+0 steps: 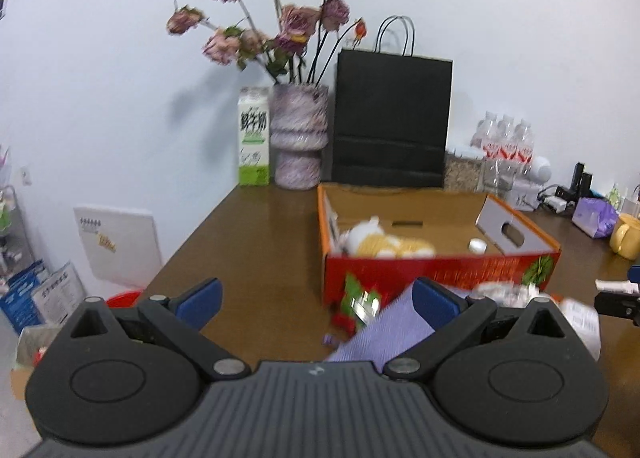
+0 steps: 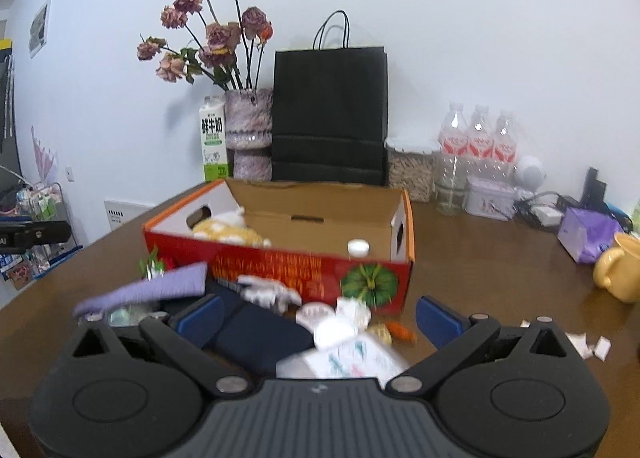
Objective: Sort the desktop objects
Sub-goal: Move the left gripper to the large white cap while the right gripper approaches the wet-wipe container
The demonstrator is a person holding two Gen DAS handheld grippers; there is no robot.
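A red cardboard box (image 1: 440, 272) (image 2: 304, 270) stands open on the brown table, holding a yellow-and-white plush toy (image 1: 384, 242) (image 2: 228, 232) and a small white cap (image 2: 358, 247). In front of it lies a pile: a purple cloth (image 1: 388, 332) (image 2: 160, 286), a dark blue pouch (image 2: 256, 328), white packets (image 2: 340, 354) and a small orange item (image 2: 400, 332). My left gripper (image 1: 318, 298) is open and empty, left of the pile. My right gripper (image 2: 318, 318) is open above the pile, holding nothing.
At the back stand a milk carton (image 1: 254, 136), a vase of dried roses (image 1: 298, 138), a black paper bag (image 1: 392, 122), a jar (image 2: 410, 168) and water bottles (image 2: 476, 142). A yellow mug (image 2: 618, 270) and a purple packet (image 2: 586, 234) sit right. Paper scraps (image 2: 592, 344) lie nearby.
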